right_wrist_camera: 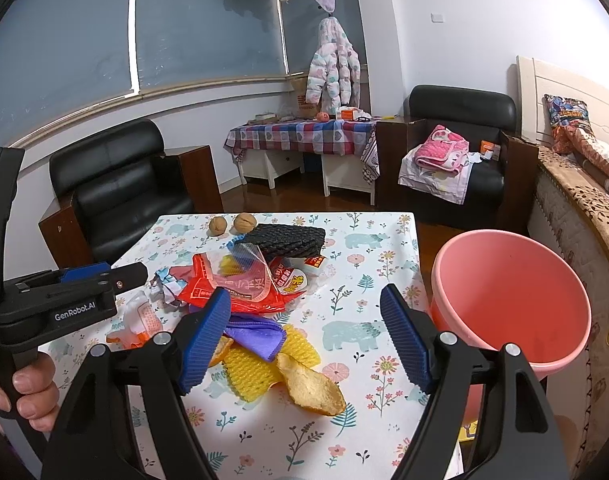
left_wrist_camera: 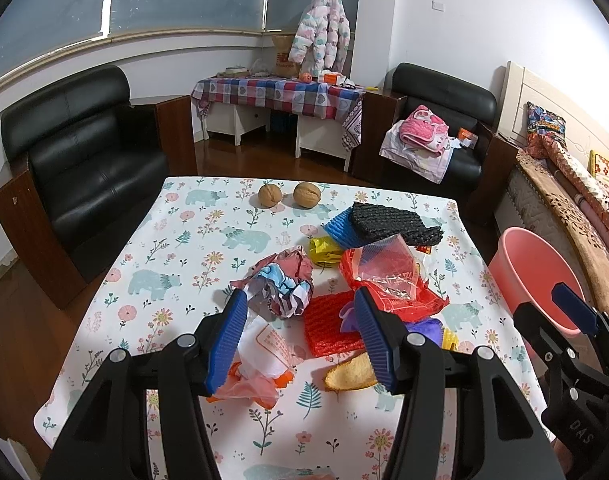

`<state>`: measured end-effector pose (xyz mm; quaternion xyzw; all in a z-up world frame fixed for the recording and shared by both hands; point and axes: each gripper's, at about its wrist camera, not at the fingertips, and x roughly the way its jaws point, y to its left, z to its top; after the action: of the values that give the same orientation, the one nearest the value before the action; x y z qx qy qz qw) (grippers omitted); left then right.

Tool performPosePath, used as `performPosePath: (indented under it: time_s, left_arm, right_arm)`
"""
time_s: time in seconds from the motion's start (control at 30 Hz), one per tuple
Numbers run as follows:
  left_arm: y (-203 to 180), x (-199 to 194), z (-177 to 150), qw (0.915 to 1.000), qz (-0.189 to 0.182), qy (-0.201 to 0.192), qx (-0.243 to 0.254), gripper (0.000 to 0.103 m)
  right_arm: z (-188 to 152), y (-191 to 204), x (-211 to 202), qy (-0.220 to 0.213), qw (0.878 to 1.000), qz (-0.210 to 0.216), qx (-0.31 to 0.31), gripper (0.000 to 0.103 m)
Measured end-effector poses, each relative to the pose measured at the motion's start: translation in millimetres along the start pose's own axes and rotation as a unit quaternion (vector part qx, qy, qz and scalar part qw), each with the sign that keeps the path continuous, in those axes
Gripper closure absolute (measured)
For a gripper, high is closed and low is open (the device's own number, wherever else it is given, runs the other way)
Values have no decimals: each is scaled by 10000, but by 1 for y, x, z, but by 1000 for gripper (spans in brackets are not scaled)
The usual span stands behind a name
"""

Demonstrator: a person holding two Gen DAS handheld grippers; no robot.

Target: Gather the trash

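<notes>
While open, left hand-held gripper (left_wrist_camera: pixel 300 328) hovers, crumpled paper (left_wrist_camera: pixel 282 286) just ahead

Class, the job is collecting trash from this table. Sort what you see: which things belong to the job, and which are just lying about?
Belongs to the job:
crumpled paper
red wrapper
yellow foam net
peel
black foam net
pink bucket

Just lying about:
two walnuts
armchairs
hanging jacket
</notes>
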<state>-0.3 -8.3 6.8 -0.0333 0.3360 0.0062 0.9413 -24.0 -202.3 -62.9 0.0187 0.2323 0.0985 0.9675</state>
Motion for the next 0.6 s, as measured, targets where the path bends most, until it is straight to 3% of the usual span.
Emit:
performPosePath:
  time_s: [0.6]
  left_arm:
    - [-6,-6,-8,9999,-140,-50,71,47]
  right_arm:
    - [2,-5,-3,6,10000,-25,17,26]
